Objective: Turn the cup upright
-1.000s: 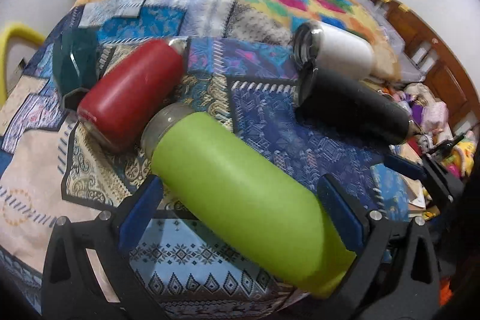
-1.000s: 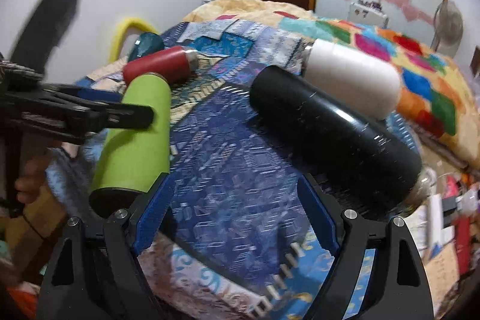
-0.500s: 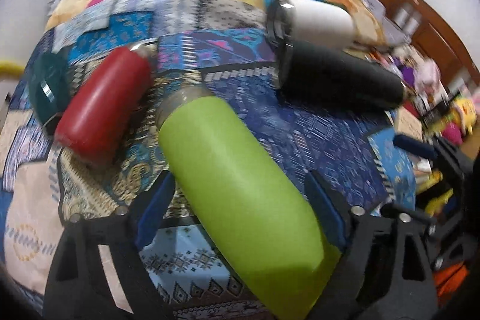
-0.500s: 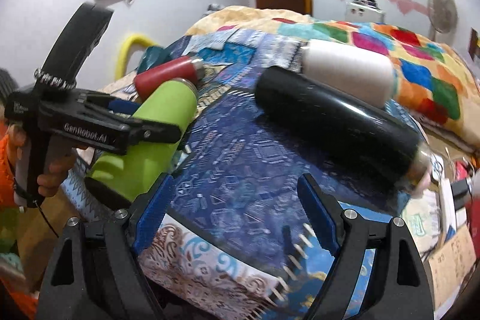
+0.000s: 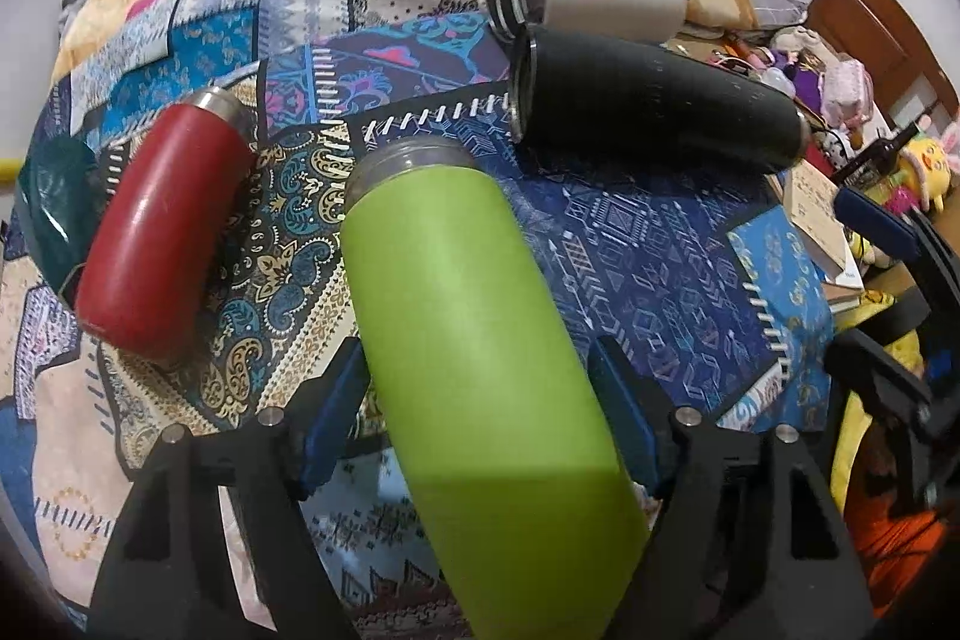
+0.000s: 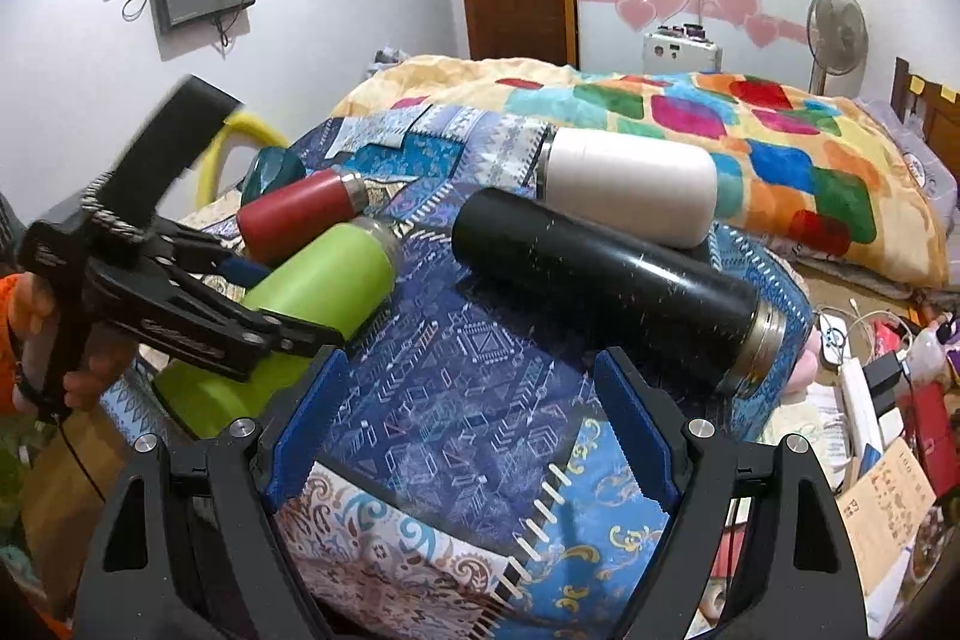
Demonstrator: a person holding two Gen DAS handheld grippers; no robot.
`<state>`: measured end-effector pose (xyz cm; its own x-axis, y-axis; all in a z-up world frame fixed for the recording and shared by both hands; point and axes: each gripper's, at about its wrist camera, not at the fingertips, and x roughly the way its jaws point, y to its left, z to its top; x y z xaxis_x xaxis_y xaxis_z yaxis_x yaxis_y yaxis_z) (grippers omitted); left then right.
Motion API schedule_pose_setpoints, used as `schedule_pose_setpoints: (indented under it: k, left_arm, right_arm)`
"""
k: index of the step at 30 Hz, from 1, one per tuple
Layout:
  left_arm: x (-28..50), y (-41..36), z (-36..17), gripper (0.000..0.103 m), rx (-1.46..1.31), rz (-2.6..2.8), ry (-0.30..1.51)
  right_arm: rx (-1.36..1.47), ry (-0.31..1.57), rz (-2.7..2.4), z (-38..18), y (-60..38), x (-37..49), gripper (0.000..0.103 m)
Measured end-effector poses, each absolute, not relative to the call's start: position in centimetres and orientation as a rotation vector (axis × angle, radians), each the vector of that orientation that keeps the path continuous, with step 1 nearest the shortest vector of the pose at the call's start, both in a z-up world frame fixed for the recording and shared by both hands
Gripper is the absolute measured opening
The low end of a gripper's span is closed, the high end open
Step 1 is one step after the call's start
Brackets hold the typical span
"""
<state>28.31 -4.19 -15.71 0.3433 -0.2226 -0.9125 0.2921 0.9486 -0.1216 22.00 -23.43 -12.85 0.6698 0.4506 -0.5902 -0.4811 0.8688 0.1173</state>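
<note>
While the green cup lies on its side on the patchwork bed cover, left gripper jaws straddling it with slight gaps, right gripper jaws spread, empty, black cup beyond.

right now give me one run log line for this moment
stage: grasping | left tongs: closing around lying green bottle, contact unclear | right tongs: open, empty | black bottle: lying
</note>
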Motion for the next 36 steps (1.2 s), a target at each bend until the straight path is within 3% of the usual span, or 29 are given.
schedule_pose_setpoints:
  k: [8, 24, 36]
  left_arm:
    - [28.0, -3.5, -15.1, 0.064, 0.022, -0.350, 1.131]
    - [20.0, 0.0, -5.7, 0.062, -0.011, -0.311, 0.781]
    - [20.5, 0.2, -3.0, 0.062, -0.007, -0.311, 0.647]
  right_arm:
    - [-0.018, 0.612, 0.524, -11.4, -23.4, 21.4, 0.083]
    - [-0.029, 0.518, 0.530, -8.5, -21.9, 19.3, 0.088]
    - [-0.023, 0.472, 0.521, -7.6, -21.4, 19.2, 0.096]
